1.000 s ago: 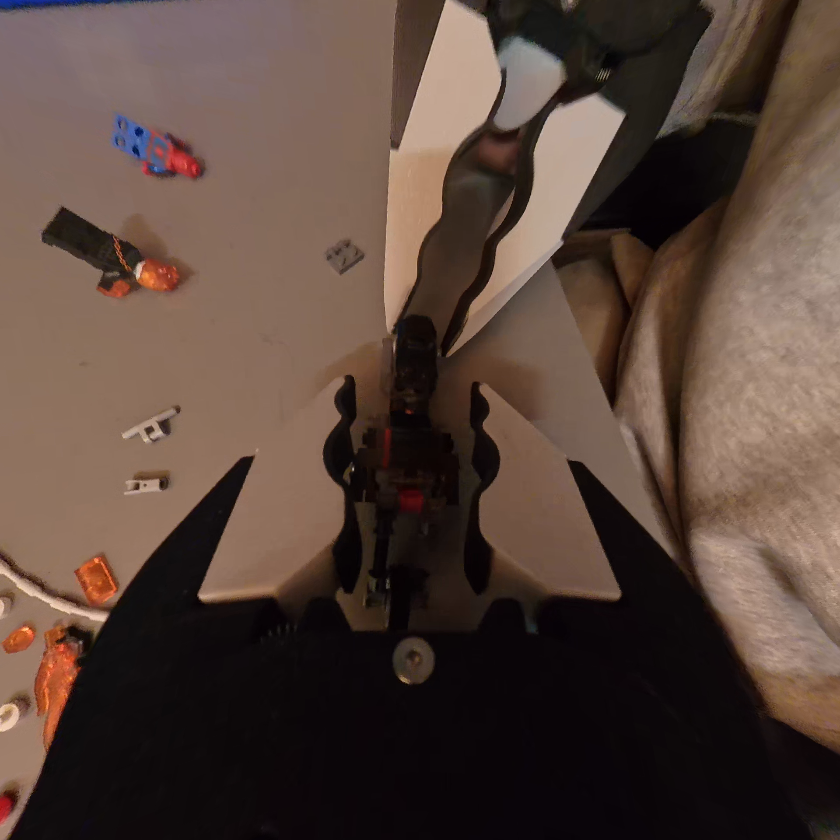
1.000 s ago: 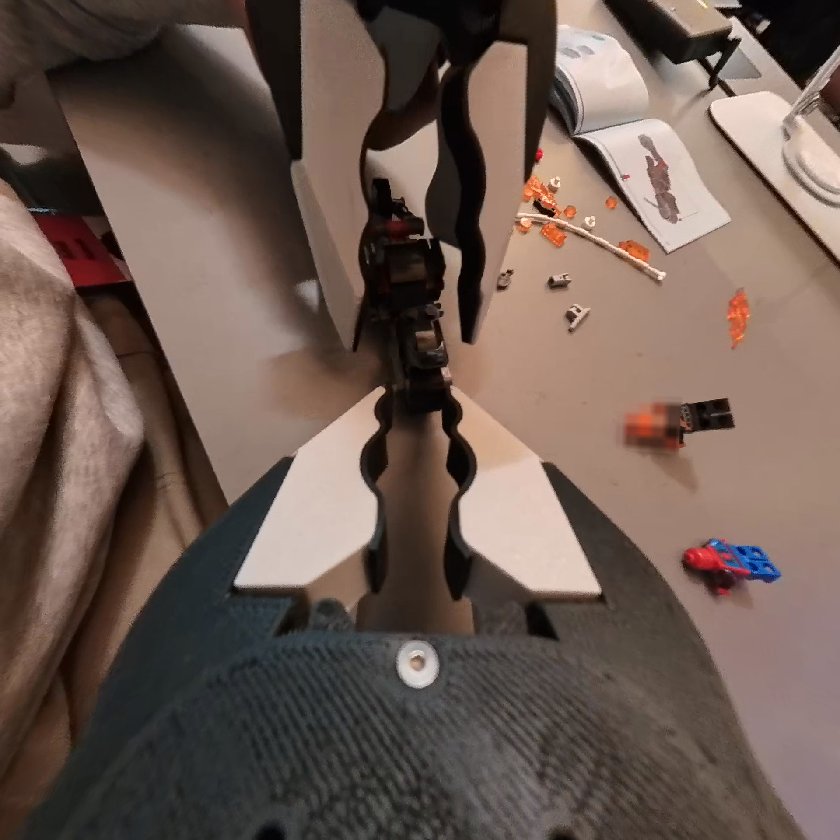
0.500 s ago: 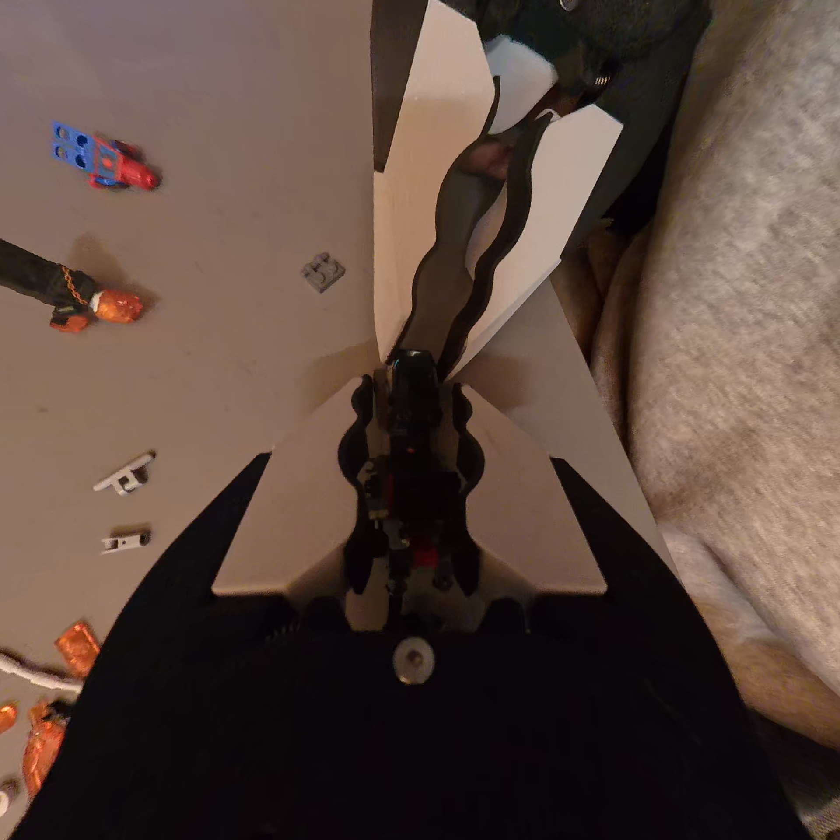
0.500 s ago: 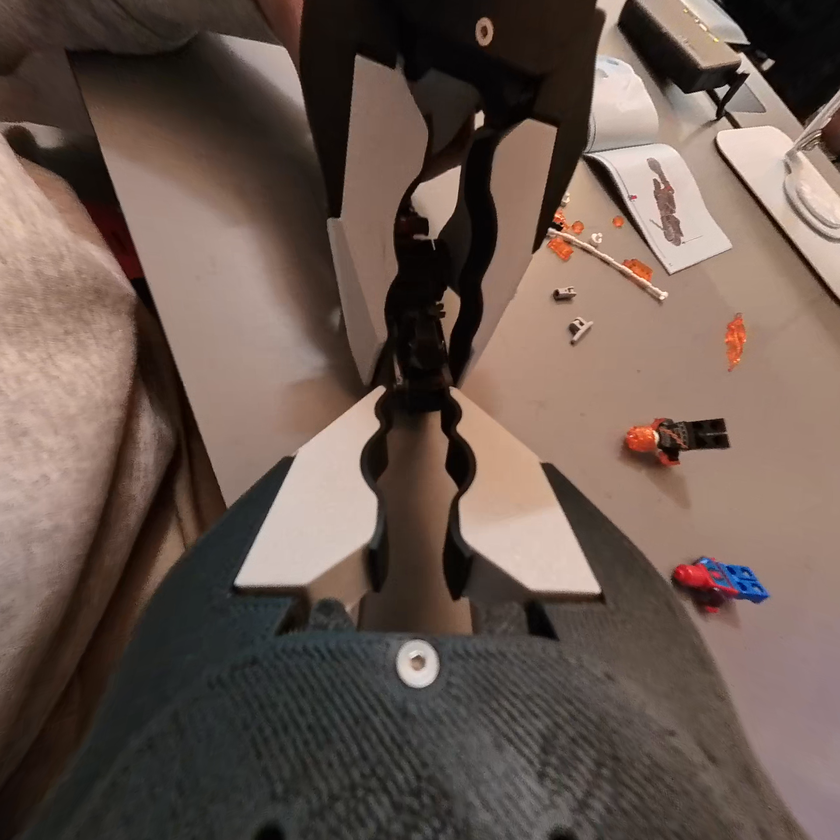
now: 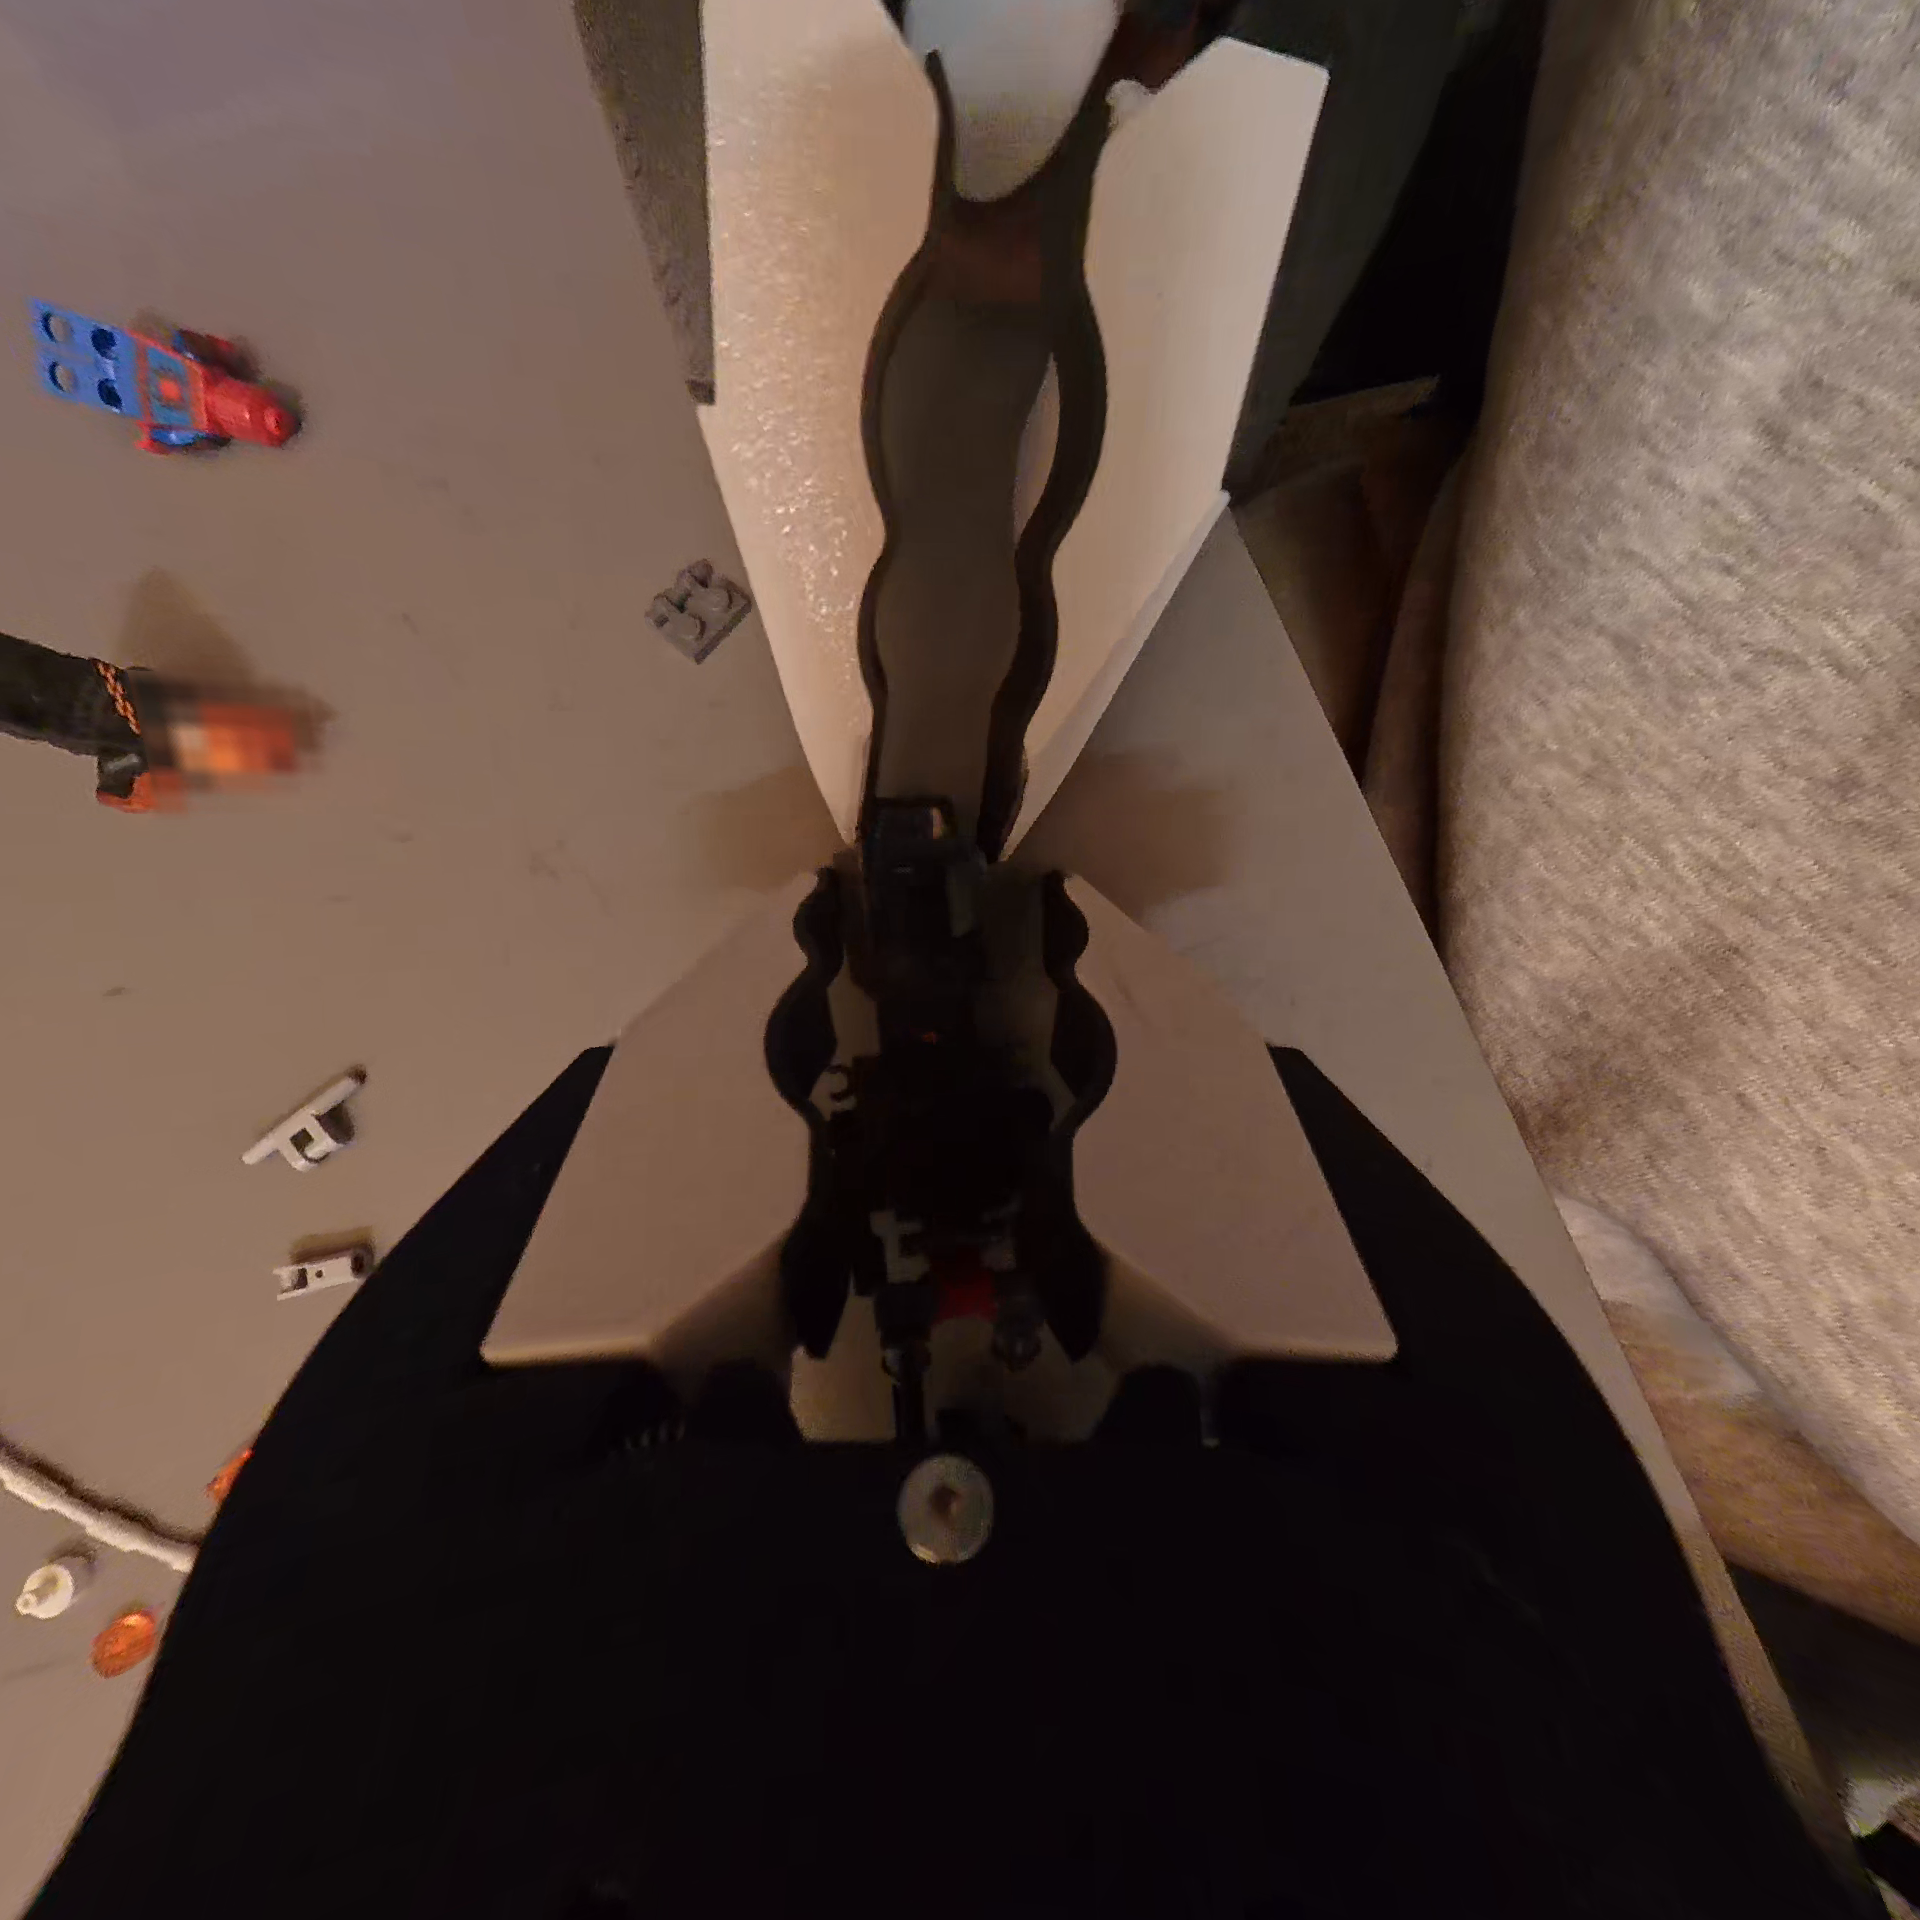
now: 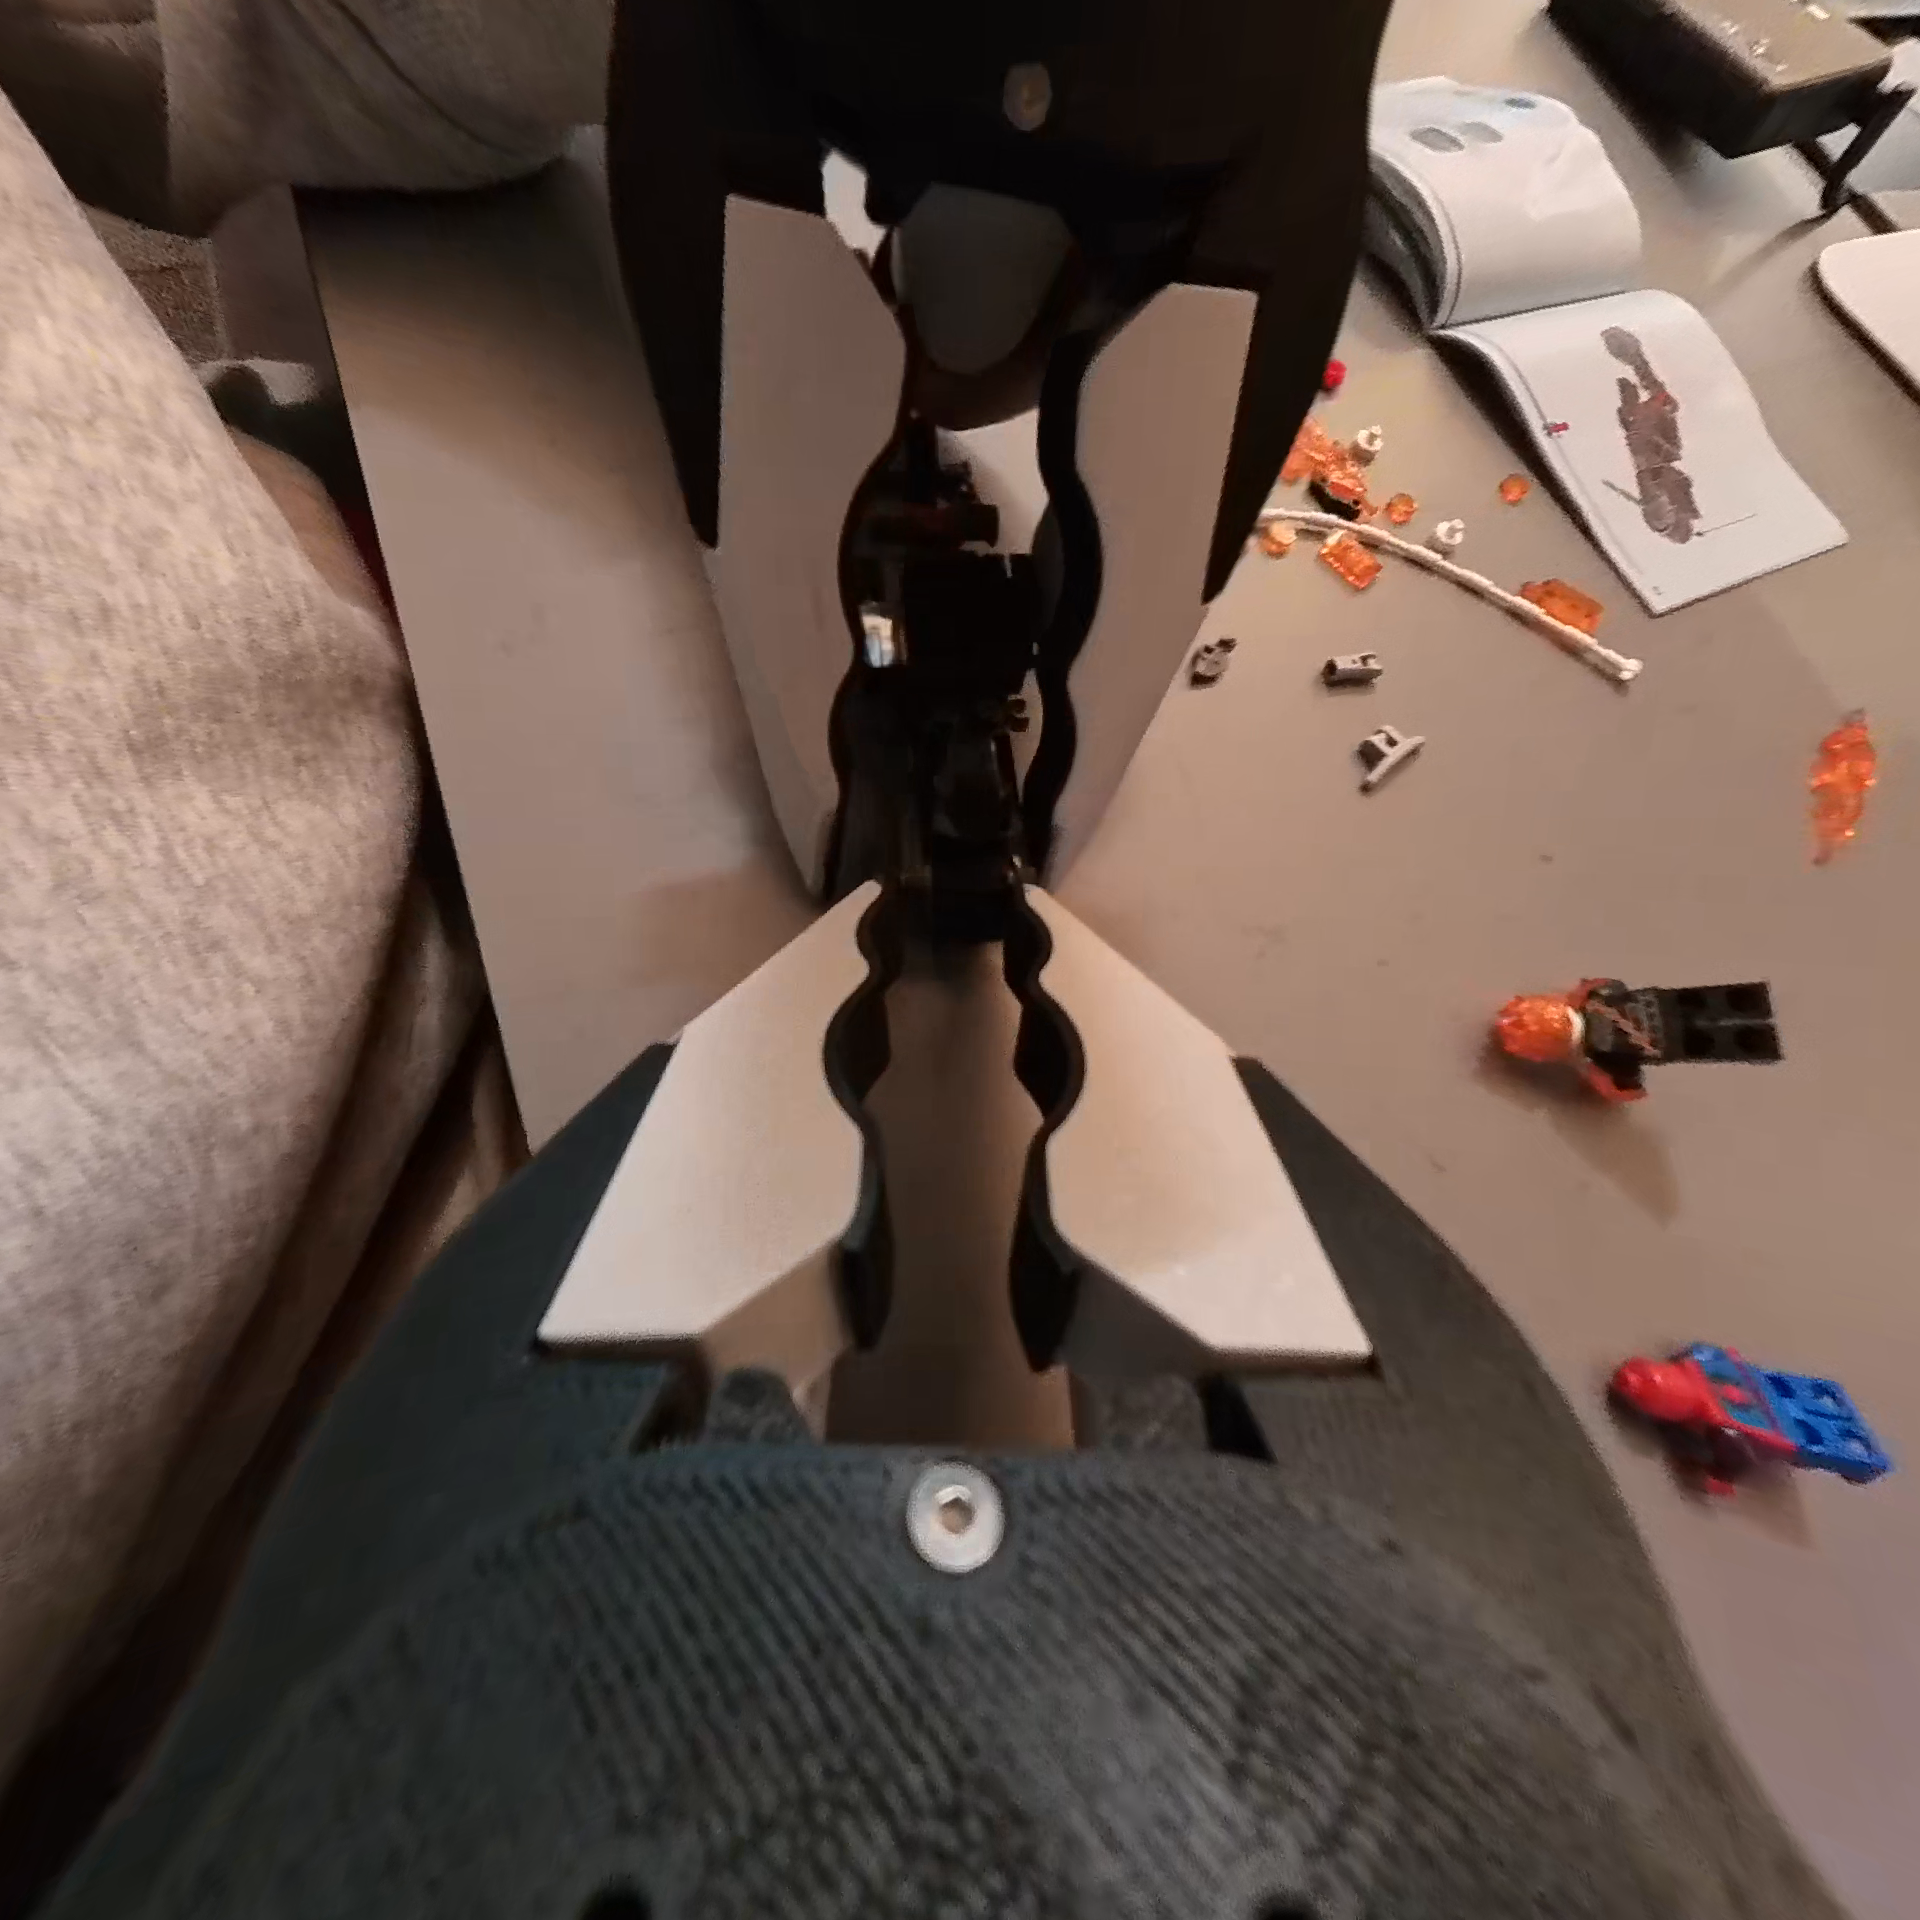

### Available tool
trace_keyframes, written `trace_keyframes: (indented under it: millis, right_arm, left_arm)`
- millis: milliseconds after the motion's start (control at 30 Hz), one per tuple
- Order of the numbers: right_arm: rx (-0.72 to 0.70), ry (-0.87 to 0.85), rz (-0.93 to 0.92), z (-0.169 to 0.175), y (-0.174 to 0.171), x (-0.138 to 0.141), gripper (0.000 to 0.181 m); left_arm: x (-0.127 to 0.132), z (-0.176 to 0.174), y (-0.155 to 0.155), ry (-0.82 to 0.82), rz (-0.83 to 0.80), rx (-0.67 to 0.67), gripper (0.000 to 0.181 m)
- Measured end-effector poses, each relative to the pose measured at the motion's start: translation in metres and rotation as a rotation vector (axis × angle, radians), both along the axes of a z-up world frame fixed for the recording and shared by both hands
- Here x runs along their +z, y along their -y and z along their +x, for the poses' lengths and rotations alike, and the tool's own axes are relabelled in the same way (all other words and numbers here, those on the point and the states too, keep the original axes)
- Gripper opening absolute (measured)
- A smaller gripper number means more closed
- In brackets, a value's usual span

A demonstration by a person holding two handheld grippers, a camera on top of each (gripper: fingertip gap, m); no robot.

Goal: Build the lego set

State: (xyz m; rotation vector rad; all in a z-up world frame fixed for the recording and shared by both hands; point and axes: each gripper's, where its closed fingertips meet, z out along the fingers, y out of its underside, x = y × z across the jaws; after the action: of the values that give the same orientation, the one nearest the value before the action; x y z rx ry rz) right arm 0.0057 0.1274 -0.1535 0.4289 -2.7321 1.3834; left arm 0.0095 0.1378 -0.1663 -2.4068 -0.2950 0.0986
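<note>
Lengthwise between them, the black brick-built Lego assembly (image 5: 940,1091) runs, left gripper (image 5: 940,894) clamping its body, right gripper (image 6: 948,914) pinching its tip.

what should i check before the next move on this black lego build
1. Left gripper jaws closed around the black lego assembly: ok.
2. Right gripper pinching the assembly's near end: ok.
3. Both grippers tip to tip, in line: ok.
4. Parts seated together: cannot tell, too dark.
5. Small grey plate on the table, apart from the grippers: ok.
6. Instruction booklet open: ok.
</note>
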Motion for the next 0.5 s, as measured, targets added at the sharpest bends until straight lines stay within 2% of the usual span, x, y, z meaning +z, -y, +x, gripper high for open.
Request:
trace_keyframes:
  millis: [300, 500]
  right_arm:
    - [0.050, 0.055, 0.013, 0.0049, -0.0003, 0.0014, 0.016]
    - [0.069, 0.034, 0.006, 0.0070, 0.0012, 0.0014, 0.017]
  left_arm:
    - [0.0010, 0.0068, -0.0019, -0.036, -0.042, -0.052, 0.038]
    - [0.0010, 0.0079, 0.0004, -0.012, -0.068, -0.059, 0.037]
